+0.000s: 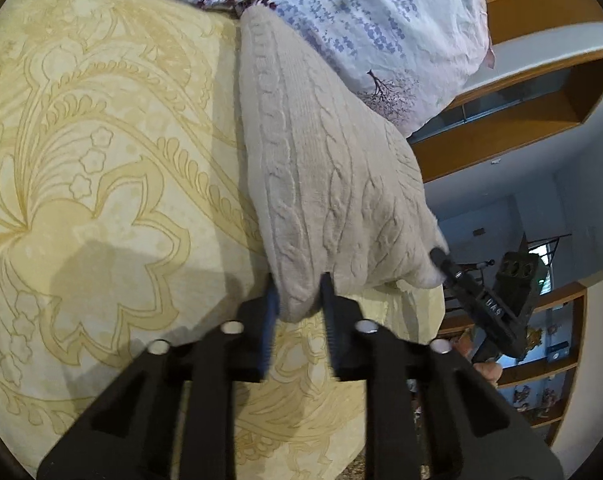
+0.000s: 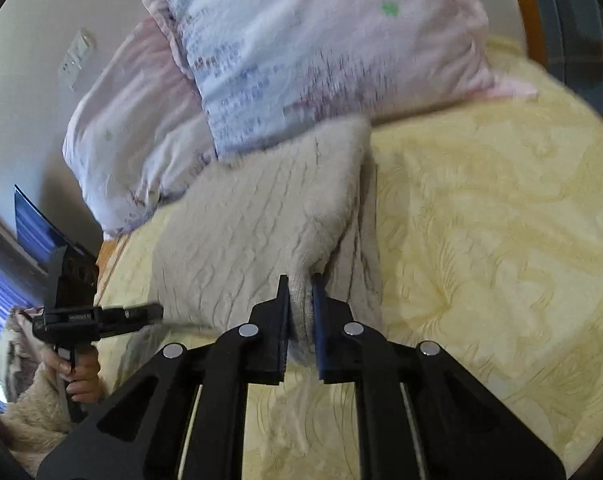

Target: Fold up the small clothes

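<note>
- Left tool (image 1: 297, 296): clamped on a near corner of the cream cable-knit sweater (image 1: 321, 168), fabric bunched between its fingers.
- Right tool (image 2: 301, 308): pinched shut on the other near edge of the sweater.
- The sweater spreads over the yellow patterned bed (image 1: 101, 160), its far end touching the floral pillows (image 2: 321, 40).
- Wooden shelves (image 1: 541, 112) stand beyond the bed.

A bed with a yellow flowery sheet (image 1: 101, 168), a big flowered pillow (image 2: 301, 52), wooden shelves (image 1: 541, 120) on a pale wall (image 2: 29, 80), a window (image 1: 543, 256) far back.
</note>
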A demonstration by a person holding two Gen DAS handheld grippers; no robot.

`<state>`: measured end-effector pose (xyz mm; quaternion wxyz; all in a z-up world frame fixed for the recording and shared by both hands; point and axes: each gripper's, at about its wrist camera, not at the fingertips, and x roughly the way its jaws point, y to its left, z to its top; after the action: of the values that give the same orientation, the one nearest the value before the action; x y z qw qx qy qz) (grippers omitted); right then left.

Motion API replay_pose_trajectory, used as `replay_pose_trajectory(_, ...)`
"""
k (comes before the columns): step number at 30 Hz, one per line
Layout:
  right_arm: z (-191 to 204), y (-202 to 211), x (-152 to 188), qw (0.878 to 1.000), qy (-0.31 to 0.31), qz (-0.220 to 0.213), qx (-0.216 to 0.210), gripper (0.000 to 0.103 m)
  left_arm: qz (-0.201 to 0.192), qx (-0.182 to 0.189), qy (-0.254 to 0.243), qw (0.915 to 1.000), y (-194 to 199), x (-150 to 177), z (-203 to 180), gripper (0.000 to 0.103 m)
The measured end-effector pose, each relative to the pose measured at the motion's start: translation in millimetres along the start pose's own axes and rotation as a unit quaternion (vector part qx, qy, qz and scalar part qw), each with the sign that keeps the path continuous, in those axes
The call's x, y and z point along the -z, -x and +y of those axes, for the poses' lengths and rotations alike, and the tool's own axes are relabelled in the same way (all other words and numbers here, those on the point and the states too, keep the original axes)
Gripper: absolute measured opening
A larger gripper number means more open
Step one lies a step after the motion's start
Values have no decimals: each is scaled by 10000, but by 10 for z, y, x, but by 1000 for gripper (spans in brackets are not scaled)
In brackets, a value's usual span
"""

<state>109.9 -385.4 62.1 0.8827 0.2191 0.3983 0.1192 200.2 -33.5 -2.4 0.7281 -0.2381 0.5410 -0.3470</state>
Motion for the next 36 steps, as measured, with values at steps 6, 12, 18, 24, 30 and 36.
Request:
replay_pose_trajectory(6, 72, 239, 2, 9968, 402, -395, 563, 10, -109, 67, -249, 9996, 102, 69, -49, 13)
replay_pose_trajectory(12, -210, -107, 246, 9946, 171, 109, 1020, 10, 3, -7, -142, 9999, -17, 149, 63, 13)
replay_pose_trajectory(18, -299, -23, 133, 9976, -215, 311, 582, 44, -58, -58, -385, 9992, 124, 78, -53, 22)
replay_pose_trajectory(24, -428, 16, -410, 9965, -811, -54, -219, 68, -727, 78, -28, 9973, 425, -537, -15, 65)
replay_pose_trajectory(30, -614, -574, -853, 9914, -1247, 349, -209, 67, -674, -62, 512, 9964, 27, -1272, 123, 68)
replay_pose_trajectory(36, -681, -932, -871, 9881, -1374, 620, -302, 24, -509, -284, 621, 9964, -338, -1524, 156, 66)
